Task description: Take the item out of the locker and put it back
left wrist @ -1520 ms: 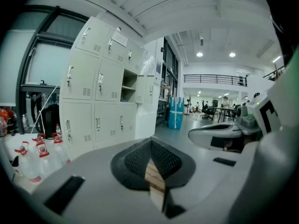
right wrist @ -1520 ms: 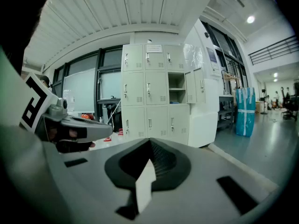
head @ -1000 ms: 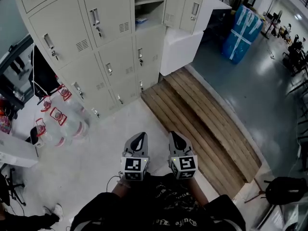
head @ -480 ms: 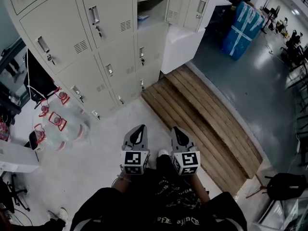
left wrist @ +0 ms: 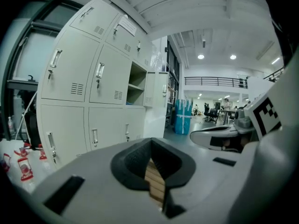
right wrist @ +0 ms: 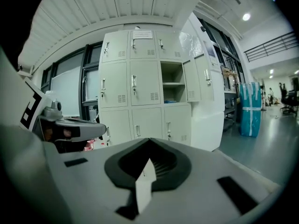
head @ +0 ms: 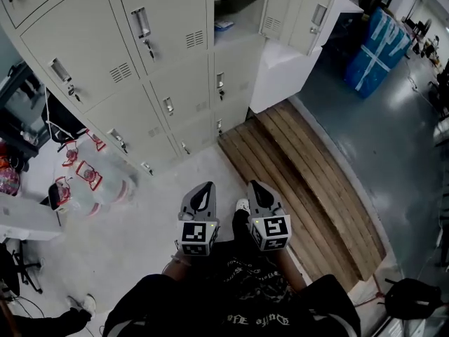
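The lockers point(head: 140, 69) are showing smooth painted sheet metal in a matt pale finish, and their handles point(head: 142, 24) are glinting like polished metal. The platform point(head: 309, 167) beside them is presenting rough, bare wooden slats. The pale floor point(head: 140, 237) is looking dull and speckled like concrete, while the dark floor point(head: 393, 139) is gleaming under a glossy coat. The water jugs point(head: 95, 181) are appearing as clear plastic. The bale point(head: 382, 48) is shining in blue plastic wrap. The left gripper point(head: 200, 192) and right gripper point(head: 256, 188) are wearing matt grey plastic shells, with black ribbed pads point(right wrist: 163, 164) looking rubbery. The shirt point(head: 238, 300) is hanging as black printed cloth.
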### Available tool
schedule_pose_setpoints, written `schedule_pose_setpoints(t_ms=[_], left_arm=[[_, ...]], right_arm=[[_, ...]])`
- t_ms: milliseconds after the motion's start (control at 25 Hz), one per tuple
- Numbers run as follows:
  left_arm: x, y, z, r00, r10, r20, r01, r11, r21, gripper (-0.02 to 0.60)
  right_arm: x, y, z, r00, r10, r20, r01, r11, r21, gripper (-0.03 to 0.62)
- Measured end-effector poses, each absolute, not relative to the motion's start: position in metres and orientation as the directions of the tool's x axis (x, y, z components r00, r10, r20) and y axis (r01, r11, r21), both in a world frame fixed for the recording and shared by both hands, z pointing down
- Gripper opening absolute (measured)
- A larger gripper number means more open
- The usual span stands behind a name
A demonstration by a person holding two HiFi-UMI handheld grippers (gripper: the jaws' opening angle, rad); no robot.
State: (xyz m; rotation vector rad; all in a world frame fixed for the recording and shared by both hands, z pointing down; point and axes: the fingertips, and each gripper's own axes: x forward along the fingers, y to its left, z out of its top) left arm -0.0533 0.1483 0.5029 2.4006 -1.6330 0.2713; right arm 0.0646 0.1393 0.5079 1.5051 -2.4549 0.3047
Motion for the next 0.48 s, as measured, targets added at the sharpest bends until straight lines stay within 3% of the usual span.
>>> schedule_pose_setpoints(t_ms=[480], left_arm=[[-0.022,0.021,0.492,0.270,-0.921,0.281,-0.963,-0.257,0.081,0.006]], right_arm=[[0.090,-0.001,0.504,-0.541,-0.782,0.308,-0.834,0.546,-0.078,0.005]])
